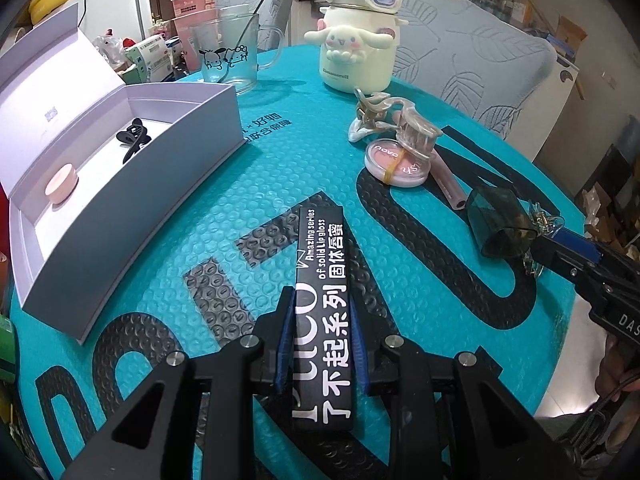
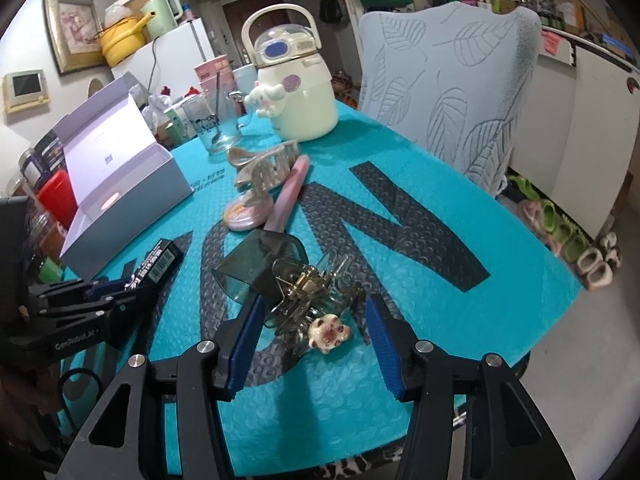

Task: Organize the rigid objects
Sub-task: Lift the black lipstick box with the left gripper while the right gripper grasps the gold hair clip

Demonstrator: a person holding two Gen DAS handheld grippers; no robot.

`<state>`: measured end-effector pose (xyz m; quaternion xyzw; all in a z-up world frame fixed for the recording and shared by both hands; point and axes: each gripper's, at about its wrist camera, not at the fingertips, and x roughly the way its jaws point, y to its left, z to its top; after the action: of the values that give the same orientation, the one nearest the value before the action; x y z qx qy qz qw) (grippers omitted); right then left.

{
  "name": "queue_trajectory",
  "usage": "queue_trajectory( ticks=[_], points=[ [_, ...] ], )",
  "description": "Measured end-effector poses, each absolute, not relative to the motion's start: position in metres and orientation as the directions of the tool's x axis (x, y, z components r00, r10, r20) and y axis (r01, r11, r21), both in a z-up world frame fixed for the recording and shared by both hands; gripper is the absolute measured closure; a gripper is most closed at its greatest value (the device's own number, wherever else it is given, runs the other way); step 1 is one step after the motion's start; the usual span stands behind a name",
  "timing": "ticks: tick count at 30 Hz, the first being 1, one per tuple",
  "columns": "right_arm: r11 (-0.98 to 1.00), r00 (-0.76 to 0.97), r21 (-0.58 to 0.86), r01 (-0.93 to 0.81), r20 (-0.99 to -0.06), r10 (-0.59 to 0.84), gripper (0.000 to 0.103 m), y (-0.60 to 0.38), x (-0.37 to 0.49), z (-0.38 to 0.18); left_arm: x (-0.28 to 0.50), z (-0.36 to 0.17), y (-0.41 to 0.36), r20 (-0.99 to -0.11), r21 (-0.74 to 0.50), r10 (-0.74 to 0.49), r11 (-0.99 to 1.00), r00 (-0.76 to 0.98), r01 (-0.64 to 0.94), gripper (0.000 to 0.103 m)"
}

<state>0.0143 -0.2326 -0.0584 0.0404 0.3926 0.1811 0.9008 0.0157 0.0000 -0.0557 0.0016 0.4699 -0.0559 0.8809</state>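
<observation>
My left gripper (image 1: 322,312) is shut on a long black lip-gloss box (image 1: 322,280) with white lettering, lying on or just above the teal mat (image 1: 200,240). It also shows in the right wrist view (image 2: 160,264). My right gripper (image 2: 312,320) is open around a clear smoky hair claw clip (image 2: 308,288) with a small animal charm (image 2: 330,334), beside a dark translucent cap (image 2: 256,264). An open white box (image 1: 120,184) at left holds a black clip (image 1: 134,138) and a pink round case (image 1: 62,184).
A pink blush compact (image 1: 396,164), a pearly claw clip (image 1: 400,124) and a pink tube (image 1: 450,184) lie mid-table. A cream Cinnamoroll bottle (image 1: 360,40) and a glass mug (image 1: 228,56) stand at the back. A leaf-patterned chair (image 2: 460,88) is behind the table.
</observation>
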Motion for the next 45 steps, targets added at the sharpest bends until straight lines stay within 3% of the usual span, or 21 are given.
queue_trajectory(
  ticks=[4, 8, 17, 23, 25, 26, 45],
  points=[
    [0.929, 0.628, 0.167, -0.33, -0.696, 0.348, 0.035, -0.229, 0.015, -0.061, 0.016, -0.056, -0.002, -0.826, -0.035, -0.087, 0.994, 0.557, 0.104, 0.078],
    [0.915, 0.639, 0.139, -0.379, -0.676, 0.367, 0.024, -0.231, 0.015, -0.059, 0.017, -0.055, -0.001, -0.827, -0.04, -0.095, 0.993, 0.554, 0.109, 0.078],
    [0.784, 0.543, 0.092, -0.614, -0.671, 0.504, 0.02, -0.227, 0.033, -0.065, 0.024, -0.055, -0.017, -0.831, -0.04, -0.12, 0.987, 0.544, 0.157, 0.078],
    [0.725, 0.483, 0.105, -0.681, -0.68, 0.552, 0.02, -0.223, 0.045, -0.073, 0.025, -0.055, -0.026, -0.833, -0.042, -0.132, 0.983, 0.538, 0.176, 0.078],
    [0.727, 0.49, 0.105, -0.678, -0.672, 0.554, 0.033, -0.224, 0.046, -0.074, 0.025, -0.055, -0.028, -0.834, -0.042, -0.132, 0.983, 0.536, 0.177, 0.078],
    [0.728, 0.492, 0.106, -0.678, -0.67, 0.556, 0.046, -0.224, 0.046, -0.075, 0.025, -0.055, -0.028, -0.834, -0.043, -0.132, 0.983, 0.535, 0.177, 0.078],
    [0.795, 0.554, 0.137, -0.59, -0.648, 0.522, 0.048, -0.226, 0.01, -0.053, 0.003, -0.043, -0.016, -0.818, -0.035, -0.114, 0.988, 0.563, 0.149, 0.078]
  ],
)
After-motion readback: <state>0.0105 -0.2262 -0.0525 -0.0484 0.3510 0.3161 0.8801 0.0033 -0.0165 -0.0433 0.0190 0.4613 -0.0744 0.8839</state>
